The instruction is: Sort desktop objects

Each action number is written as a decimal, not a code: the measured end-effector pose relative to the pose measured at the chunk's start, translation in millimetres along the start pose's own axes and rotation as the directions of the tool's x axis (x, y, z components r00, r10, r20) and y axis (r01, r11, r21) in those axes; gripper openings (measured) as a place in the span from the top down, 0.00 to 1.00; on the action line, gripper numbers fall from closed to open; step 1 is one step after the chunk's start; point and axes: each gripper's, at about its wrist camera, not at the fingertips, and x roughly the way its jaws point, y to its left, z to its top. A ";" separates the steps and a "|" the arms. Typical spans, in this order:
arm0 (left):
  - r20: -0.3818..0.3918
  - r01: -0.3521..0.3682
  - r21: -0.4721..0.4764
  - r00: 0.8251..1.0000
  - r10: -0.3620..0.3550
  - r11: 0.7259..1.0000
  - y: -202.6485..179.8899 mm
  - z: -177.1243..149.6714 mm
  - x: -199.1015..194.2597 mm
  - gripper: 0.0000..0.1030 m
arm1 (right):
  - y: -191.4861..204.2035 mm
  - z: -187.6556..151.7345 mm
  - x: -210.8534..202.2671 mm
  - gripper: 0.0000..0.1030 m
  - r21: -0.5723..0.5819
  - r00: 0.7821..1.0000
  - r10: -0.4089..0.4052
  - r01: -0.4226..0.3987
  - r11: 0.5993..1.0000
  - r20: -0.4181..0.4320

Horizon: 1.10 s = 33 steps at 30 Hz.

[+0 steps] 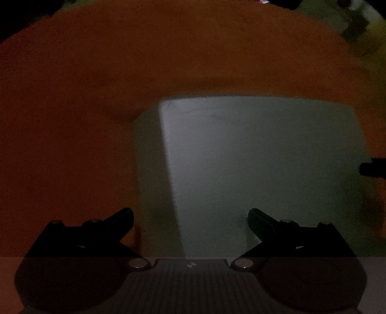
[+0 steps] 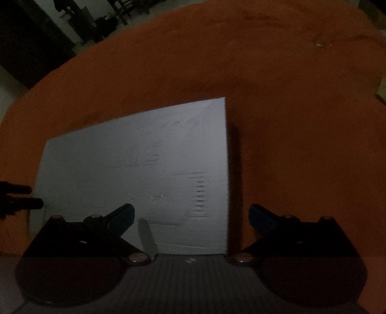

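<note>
A pale grey-white box [image 1: 253, 164] lies on the orange cloth [image 1: 96, 96], filling the middle of the dim left wrist view. My left gripper [image 1: 190, 222] is open just above its near-left part, nothing between the fingers. From the right wrist view the same box [image 2: 135, 174] shows faint embossed markings and a sharp right edge. My right gripper [image 2: 191, 217] is open, straddling that right edge at the near end, gripping nothing. The other gripper's dark fingertips [image 2: 21, 198] show at the box's left side, and the right gripper's tip [image 1: 374, 169] pokes in at the far right.
The orange cloth [image 2: 289, 96] covers the whole table. A small yellowish object [image 2: 382, 89] sits at the cloth's right edge. Beyond the cloth's far edge lies a dark room with furniture [image 2: 79, 19]. Lighting is very low.
</note>
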 end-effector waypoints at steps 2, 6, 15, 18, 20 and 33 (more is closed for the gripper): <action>-0.013 0.026 -0.024 1.000 -0.027 0.999 5.0 1.0 3.0 0.00 | 0.5 -0.8 2.6 0.00 0.014 1.000 0.010 -0.010 1.000 -0.003; -0.010 0.042 -0.085 0.999 -0.043 0.996 11.1 -0.7 4.1 0.00 | 5.5 0.3 5.9 0.00 0.011 1.000 0.009 -0.009 1.000 -0.015; -0.001 0.057 -0.182 0.998 -0.059 0.982 -9.1 -1.9 7.3 0.00 | 21.8 3.3 2.0 0.00 -0.023 0.997 -0.068 0.068 0.997 -0.025; 0.030 0.051 -0.144 0.998 -0.048 0.988 -17.4 2.0 -2.1 0.00 | 24.0 5.5 -5.6 0.00 -0.015 0.999 -0.028 0.028 0.999 -0.022; 0.040 0.086 -0.140 0.996 -0.081 0.986 -18.9 -0.4 -10.0 0.01 | 23.3 5.5 -12.6 0.00 -0.008 1.000 -0.003 0.003 1.000 -0.023; 0.029 0.053 -0.169 0.998 -0.049 0.984 -33.1 4.3 -75.6 0.00 | 49.5 16.6 -82.3 0.00 -0.026 0.998 0.003 -0.001 1.000 0.058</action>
